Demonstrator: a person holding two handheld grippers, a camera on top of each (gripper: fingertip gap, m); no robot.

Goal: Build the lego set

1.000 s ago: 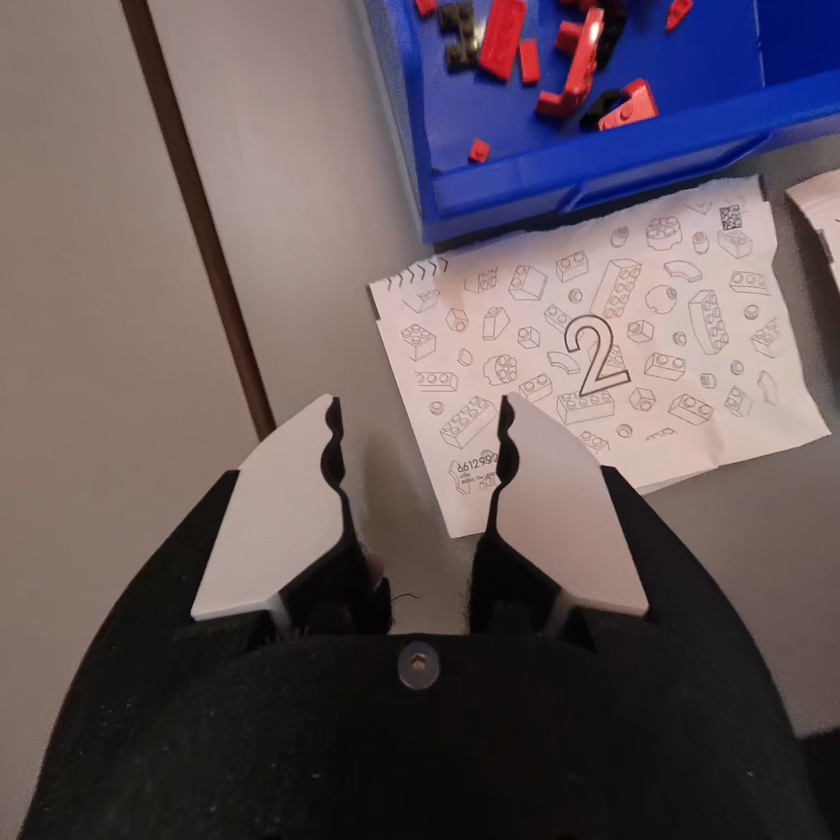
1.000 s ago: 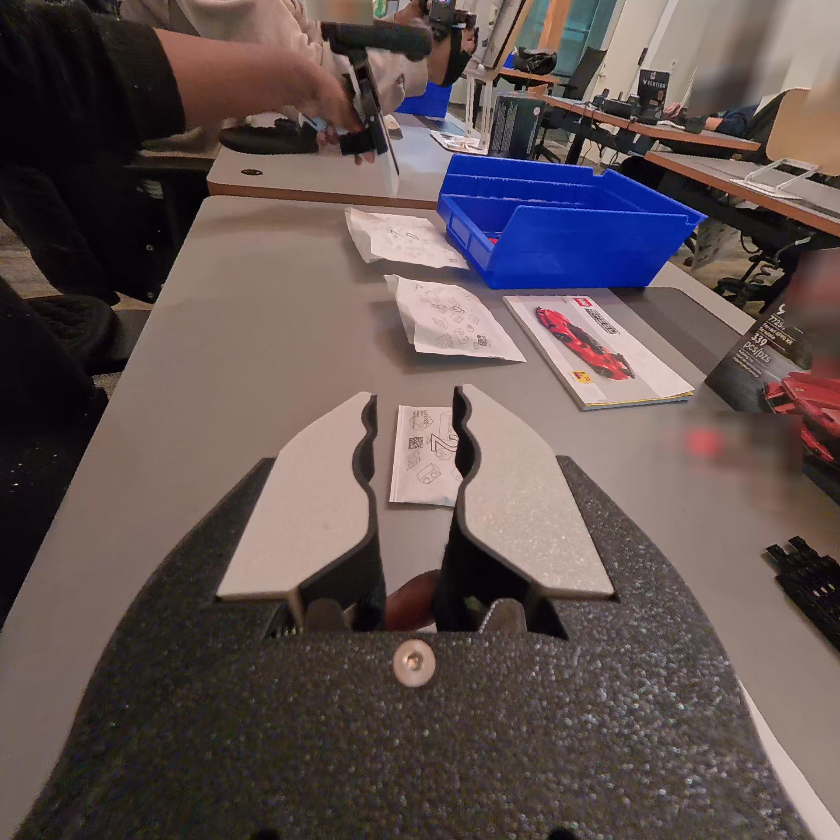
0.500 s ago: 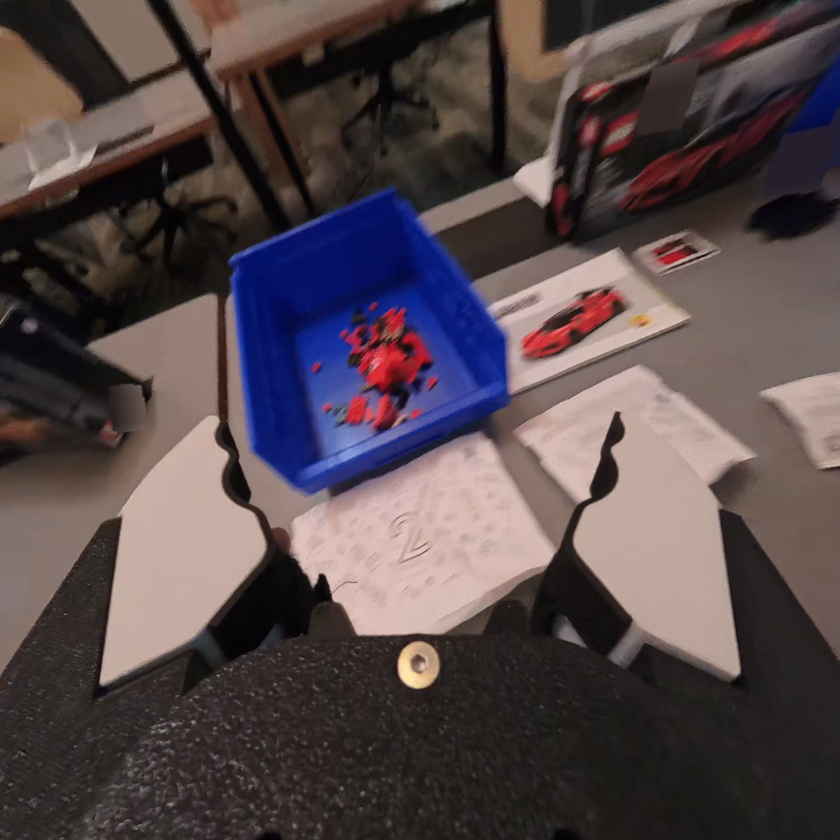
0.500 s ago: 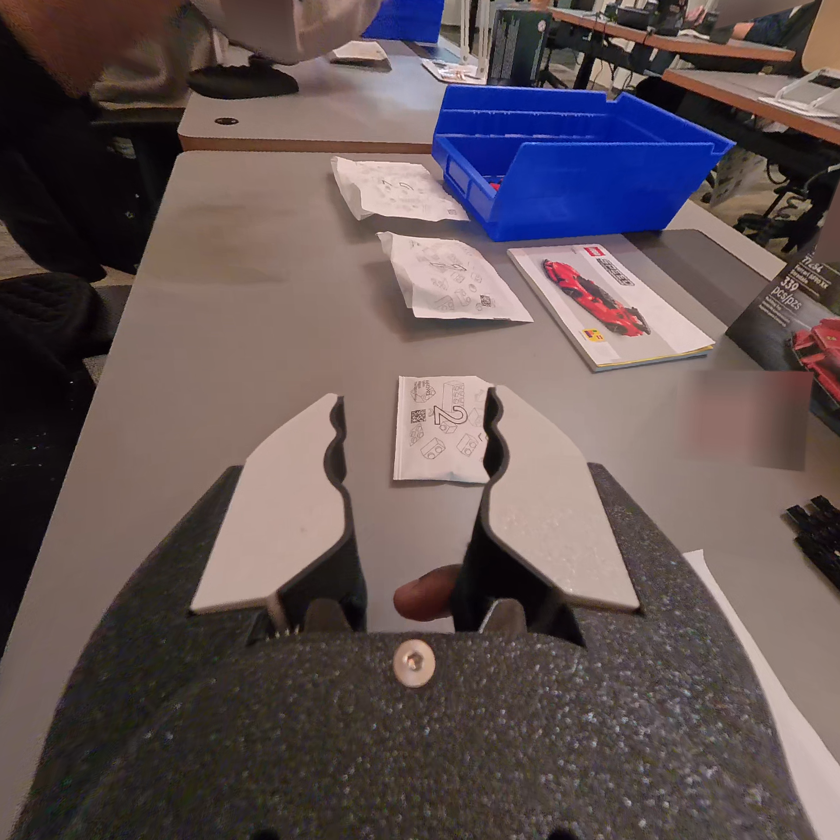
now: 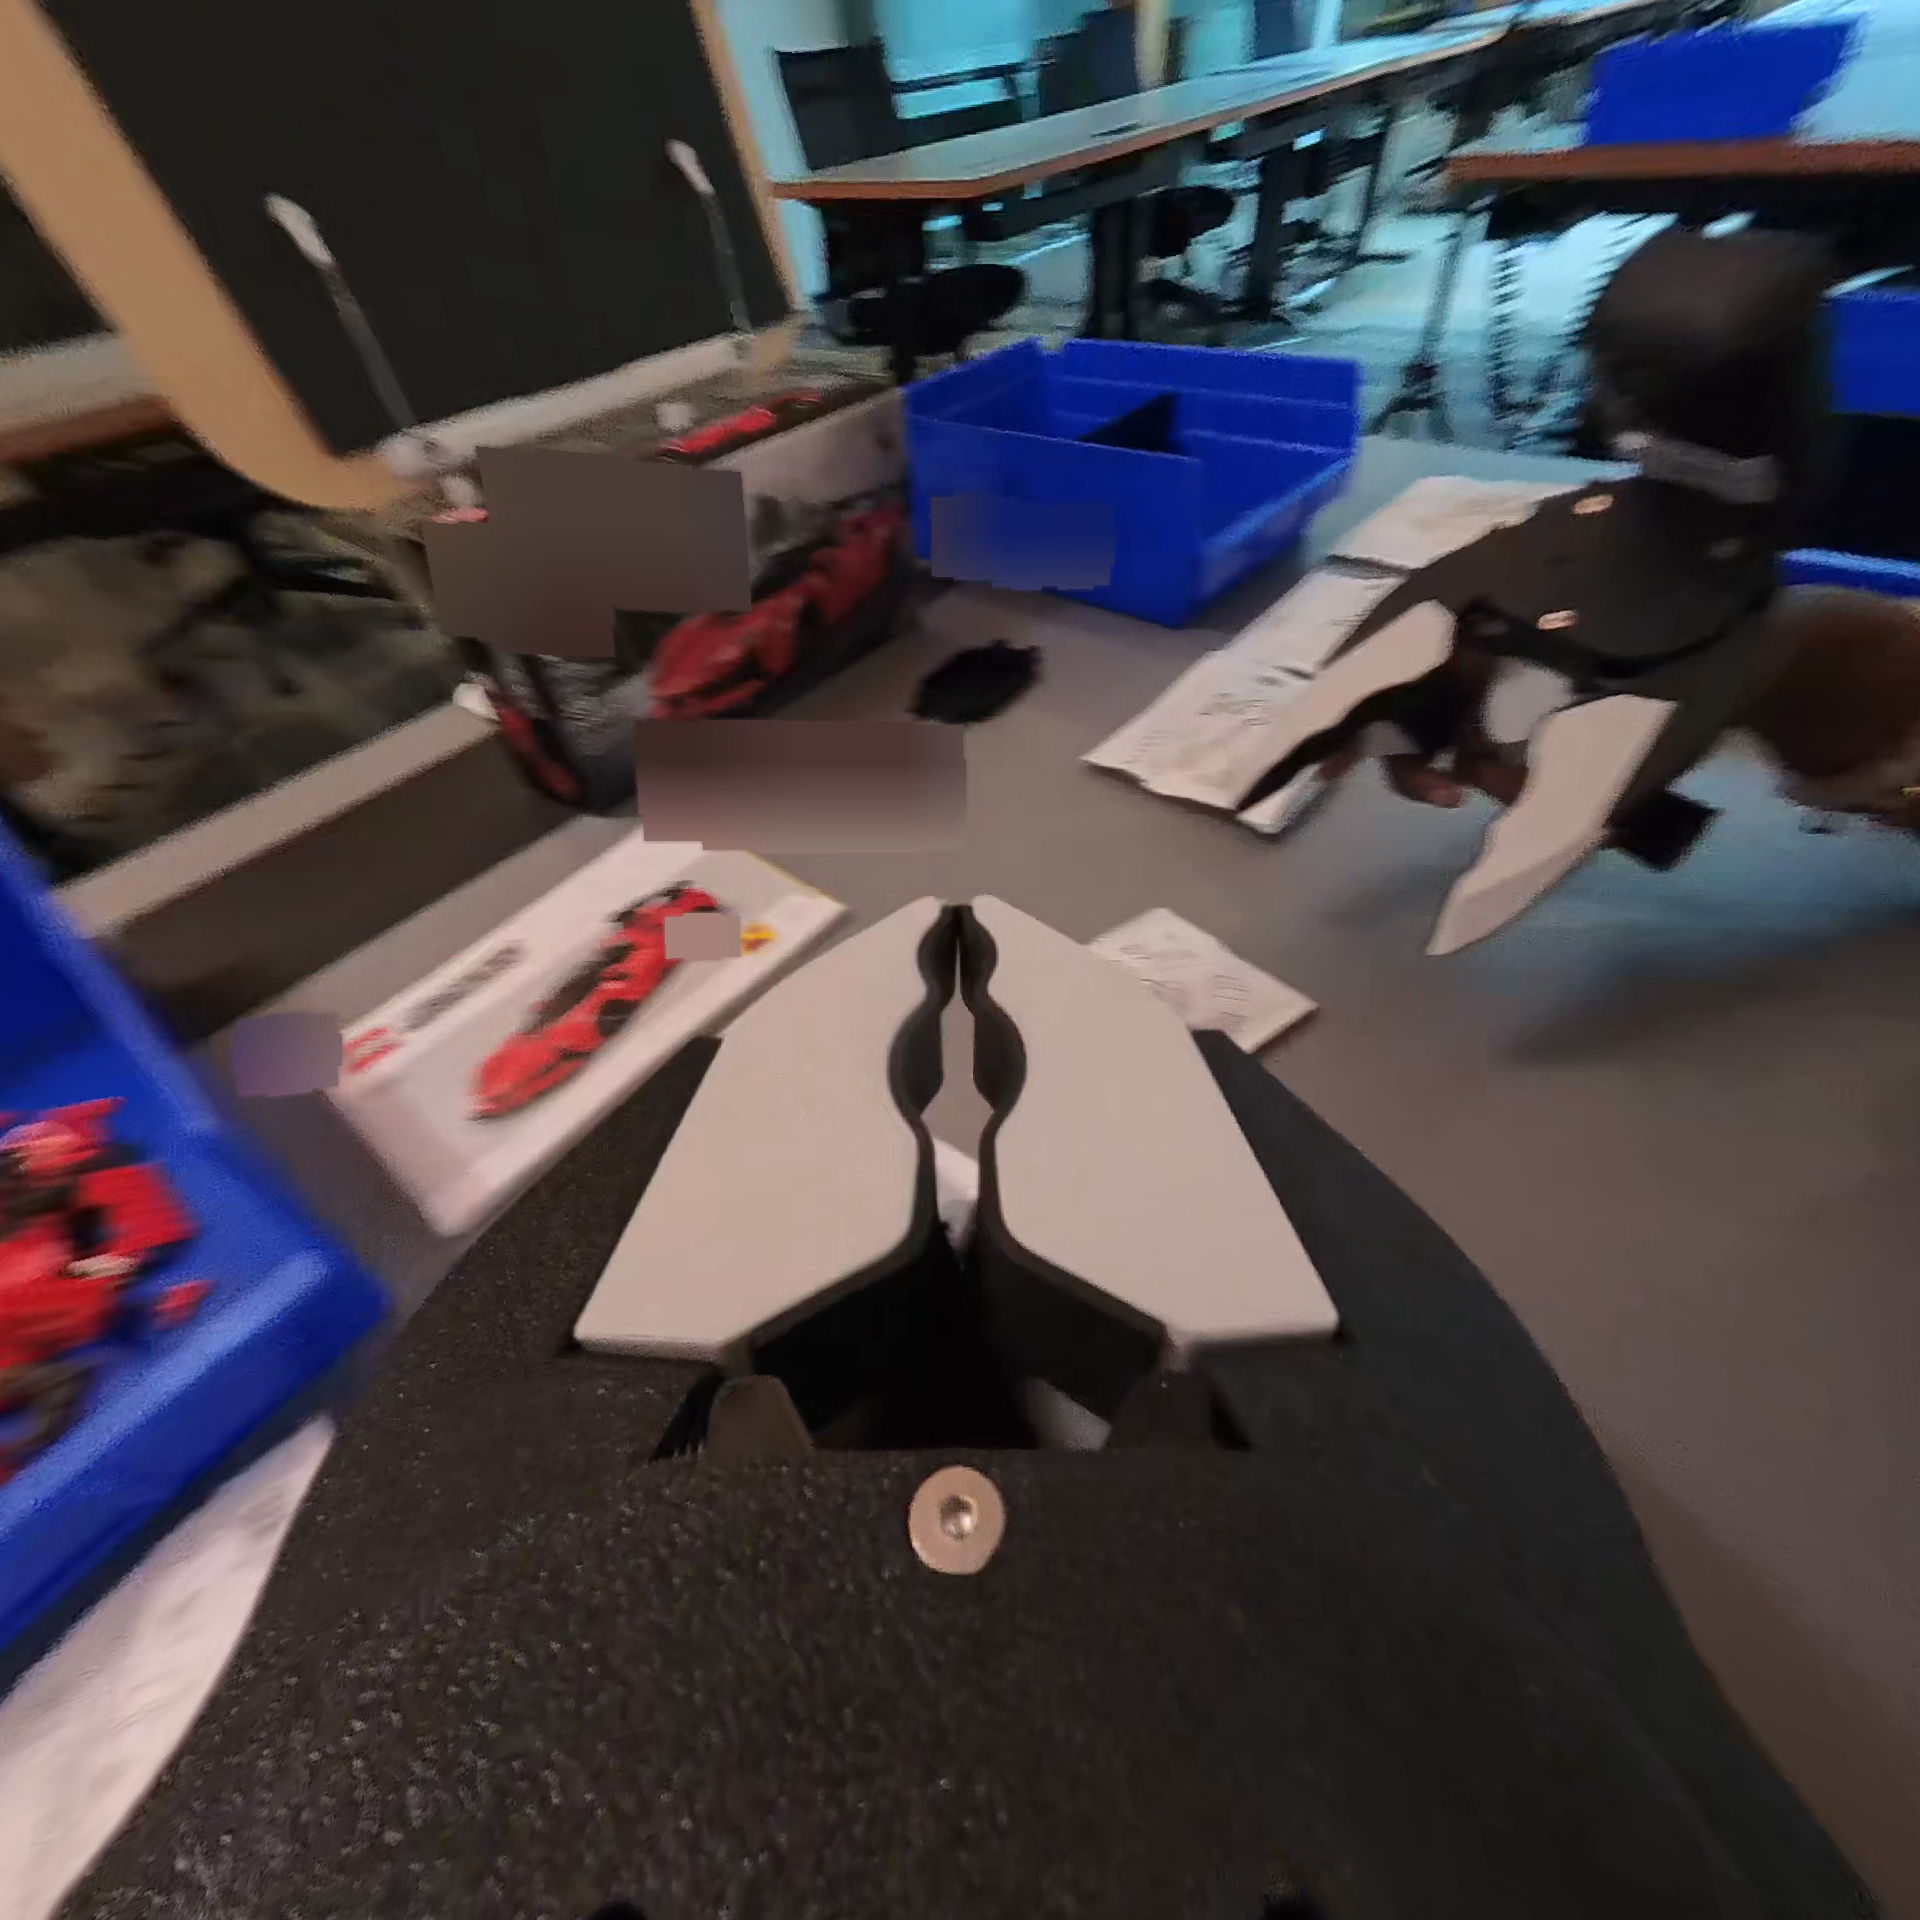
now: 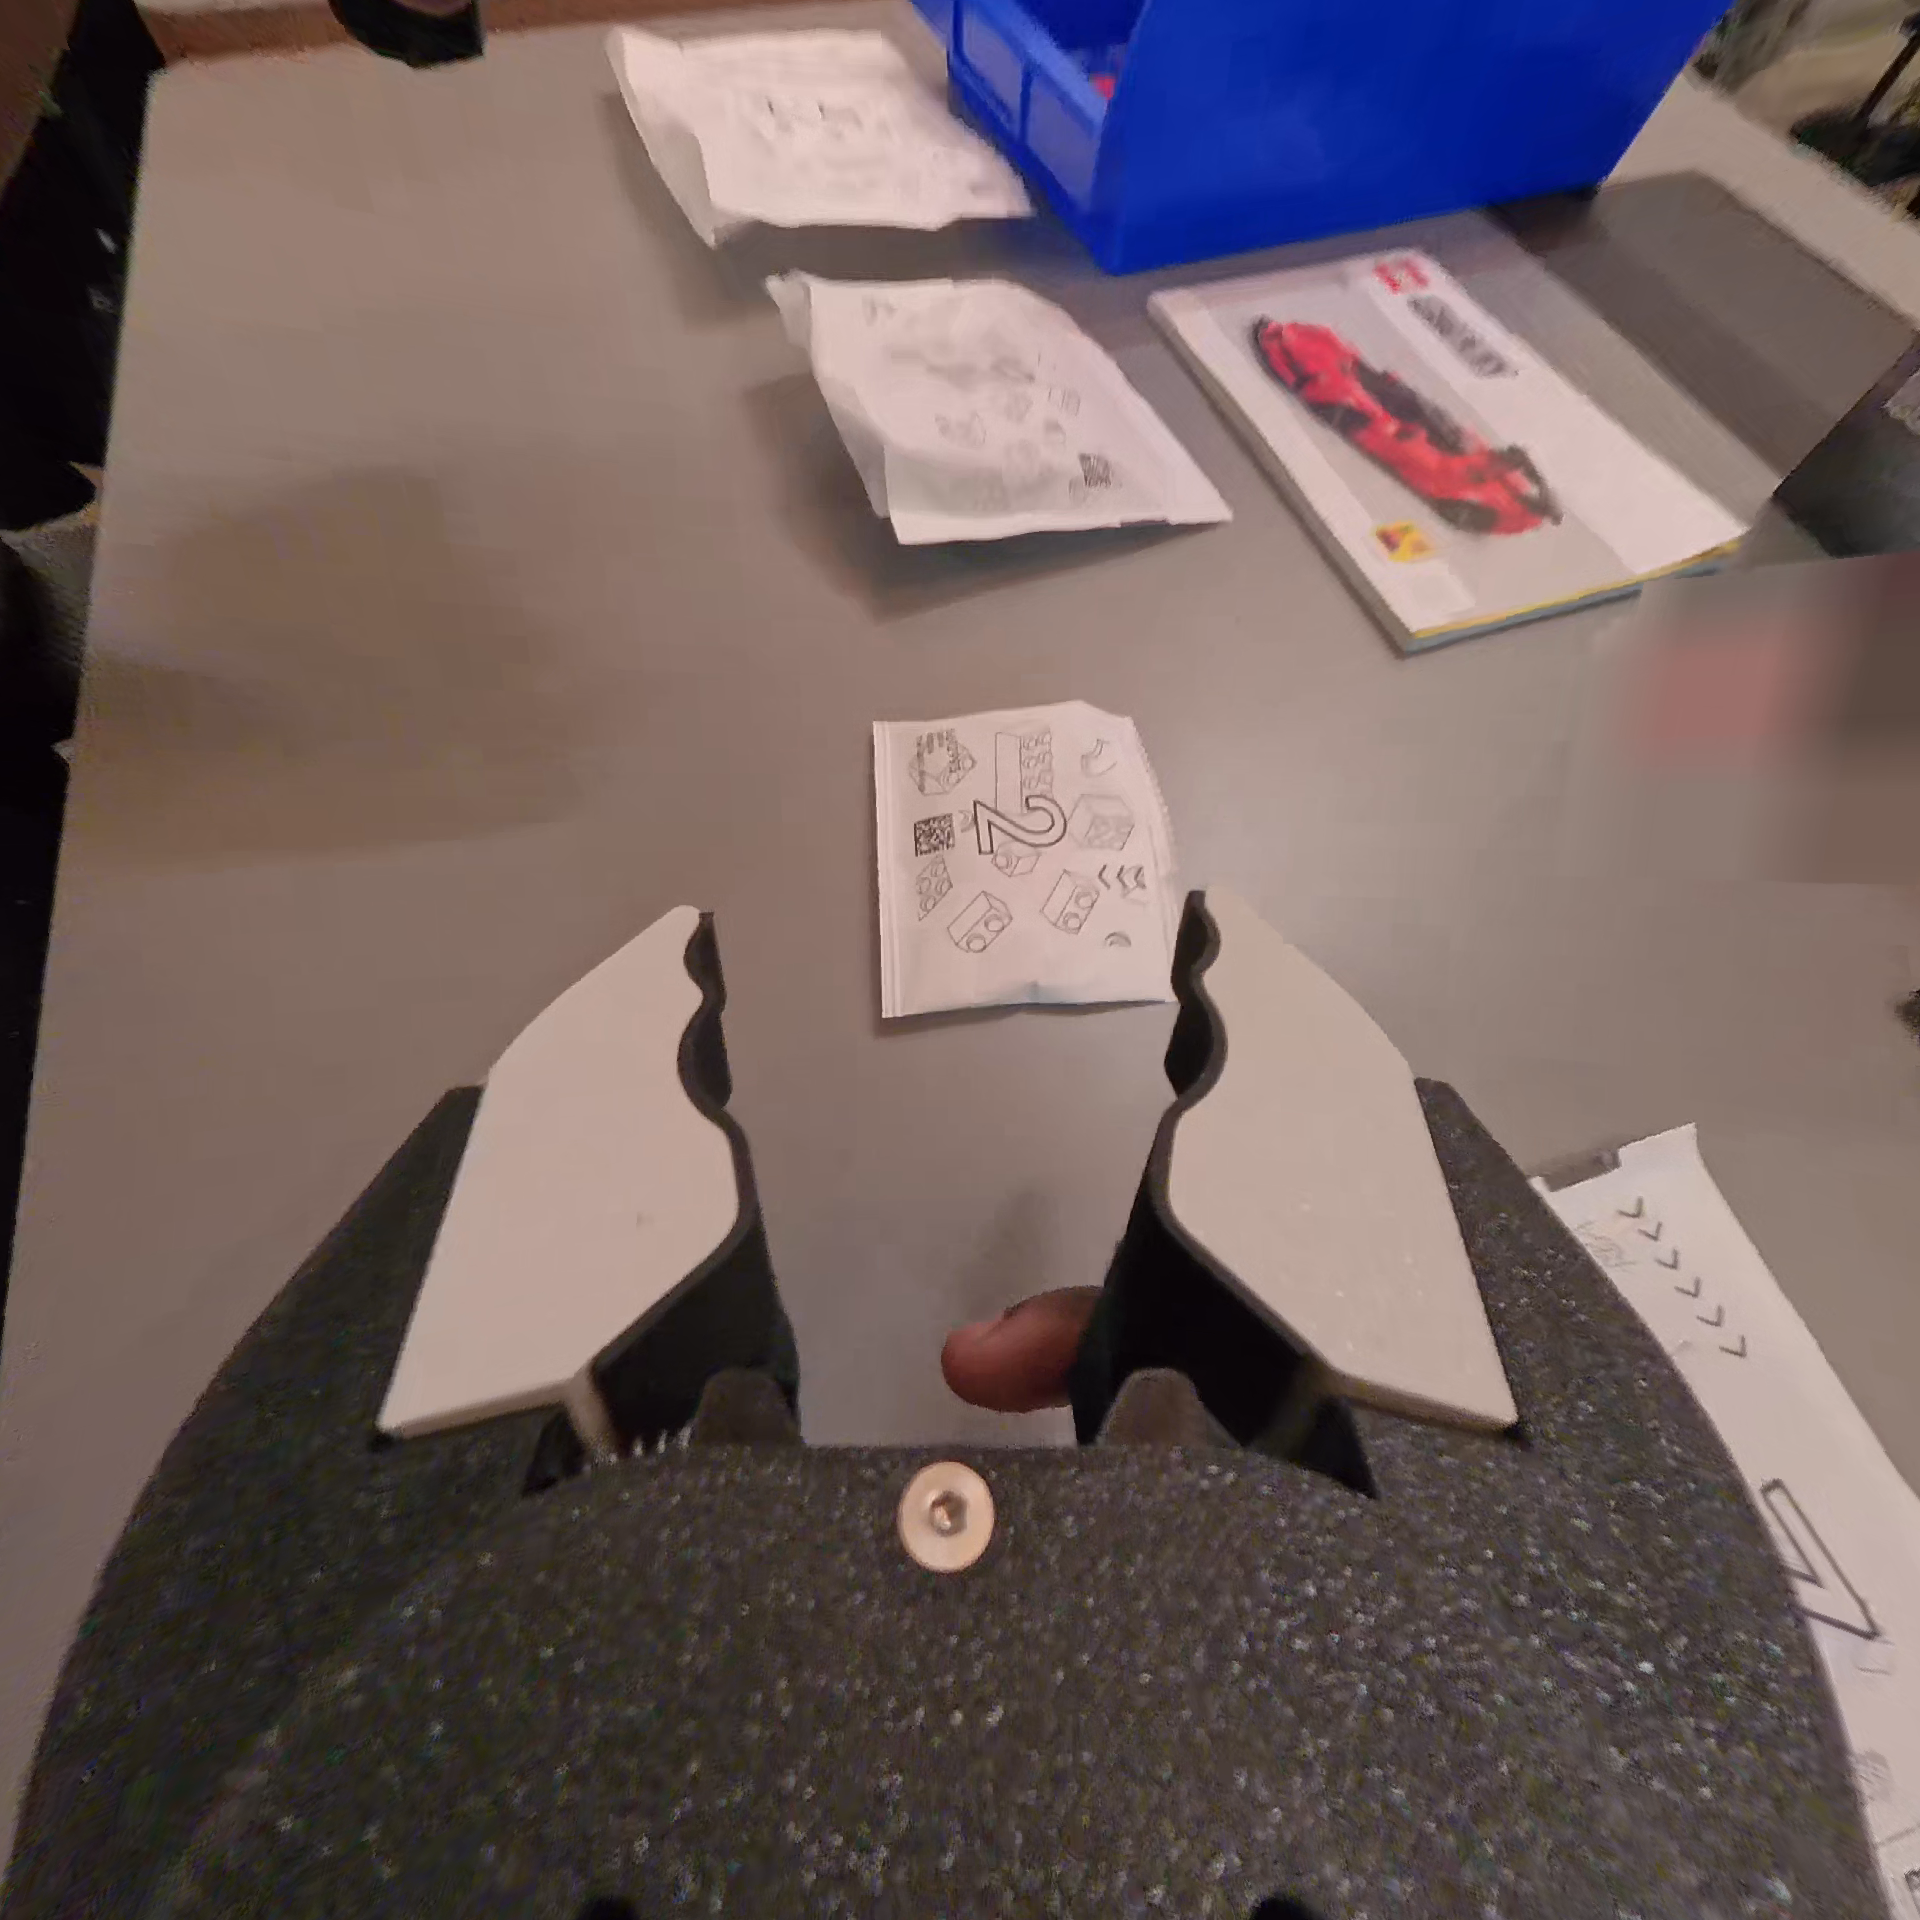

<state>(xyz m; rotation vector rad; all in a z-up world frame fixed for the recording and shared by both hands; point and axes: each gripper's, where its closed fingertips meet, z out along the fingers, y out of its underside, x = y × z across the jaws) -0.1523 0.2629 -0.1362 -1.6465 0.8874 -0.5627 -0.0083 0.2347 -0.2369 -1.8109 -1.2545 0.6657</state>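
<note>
The left gripper (image 5: 957,914) has its fingertips closed together with nothing between them, above the grey table (image 5: 1558,1195). At ten o'clock lies a booklet with a red car (image 5: 582,1029), at two o'clock the right gripper (image 5: 1361,831) stands open.

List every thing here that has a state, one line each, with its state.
Left gripper: shut, nothing visibly gripped.
Right gripper: open, empty, above the table.
Small paper bag: flat, ahead of the right gripper.
Booklet: closed, flat.
Blue bin: upright, red pieces inside.
</note>
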